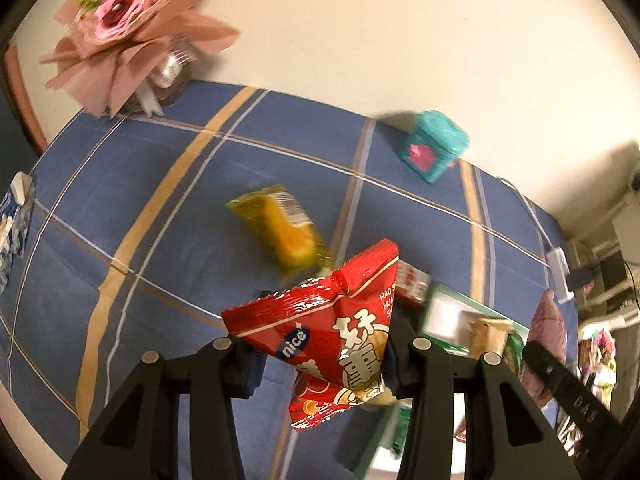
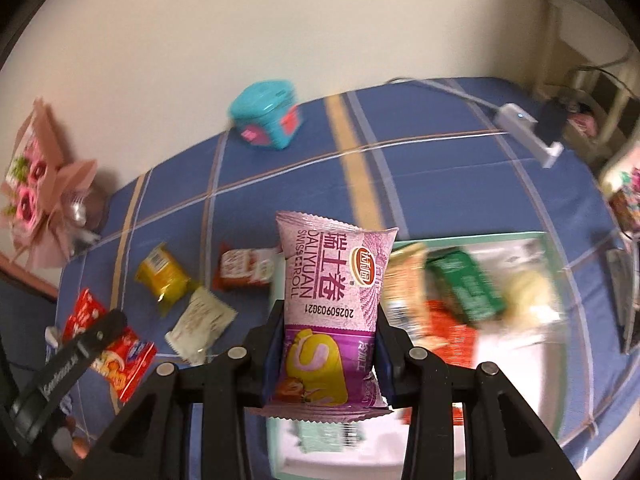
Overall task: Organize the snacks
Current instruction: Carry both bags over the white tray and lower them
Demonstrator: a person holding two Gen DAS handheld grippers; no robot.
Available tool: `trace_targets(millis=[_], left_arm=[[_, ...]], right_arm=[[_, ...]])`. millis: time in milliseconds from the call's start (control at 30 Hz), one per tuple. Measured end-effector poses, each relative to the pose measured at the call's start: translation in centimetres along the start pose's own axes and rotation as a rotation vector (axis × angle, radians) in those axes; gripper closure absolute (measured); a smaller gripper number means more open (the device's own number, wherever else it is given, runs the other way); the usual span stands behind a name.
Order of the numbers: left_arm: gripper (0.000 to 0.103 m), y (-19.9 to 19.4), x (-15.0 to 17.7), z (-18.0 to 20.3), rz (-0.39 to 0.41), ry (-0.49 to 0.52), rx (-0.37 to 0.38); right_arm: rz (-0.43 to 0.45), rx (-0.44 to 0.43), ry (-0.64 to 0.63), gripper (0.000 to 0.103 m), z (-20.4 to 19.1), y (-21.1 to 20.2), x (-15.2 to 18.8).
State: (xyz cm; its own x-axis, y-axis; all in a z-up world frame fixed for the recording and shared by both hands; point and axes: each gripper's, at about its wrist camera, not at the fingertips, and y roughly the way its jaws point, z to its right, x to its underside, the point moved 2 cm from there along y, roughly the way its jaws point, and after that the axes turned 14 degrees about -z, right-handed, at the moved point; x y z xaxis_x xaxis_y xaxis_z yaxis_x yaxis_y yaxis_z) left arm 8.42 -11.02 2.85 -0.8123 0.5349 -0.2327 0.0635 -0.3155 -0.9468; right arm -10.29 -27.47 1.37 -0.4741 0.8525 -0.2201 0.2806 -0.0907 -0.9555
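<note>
While each jaws pair grips one packet, roughly three loose snacks remain.

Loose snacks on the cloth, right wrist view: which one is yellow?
The yellow packet, left of the white packet and the red-and-white packet; no other loose snack there is yellow.

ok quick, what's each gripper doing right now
left gripper: shut on the red packet
right gripper: shut on the purple roll packet

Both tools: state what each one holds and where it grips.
Left tool: red snack packet, clamped at its lower half. Right tool: purple Swiss roll packet, clamped across its lower sides.
</note>
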Motion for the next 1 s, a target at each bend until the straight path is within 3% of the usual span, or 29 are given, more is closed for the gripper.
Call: trace_targets(millis=[267, 467, 1000], left_arm=[[0.055, -1.2, 2.7, 6.1, 0.012, 0.143, -0.019], [0.055, -1.2, 4.8, 9.6, 0.003, 0.235, -0.016], [0.055, 2.9, 9.7, 13.1, -0.156, 0.33, 0.018]], right_arm=[[0.059, 0.031, 0.067, 0.062, 4.2, -3.4, 0.3], [0.043, 0.035, 0.088, 0.062, 6.0, -3.6, 1.2], [-0.014, 0.057, 0.118, 0.062, 9.4, -2.4, 4.1]])
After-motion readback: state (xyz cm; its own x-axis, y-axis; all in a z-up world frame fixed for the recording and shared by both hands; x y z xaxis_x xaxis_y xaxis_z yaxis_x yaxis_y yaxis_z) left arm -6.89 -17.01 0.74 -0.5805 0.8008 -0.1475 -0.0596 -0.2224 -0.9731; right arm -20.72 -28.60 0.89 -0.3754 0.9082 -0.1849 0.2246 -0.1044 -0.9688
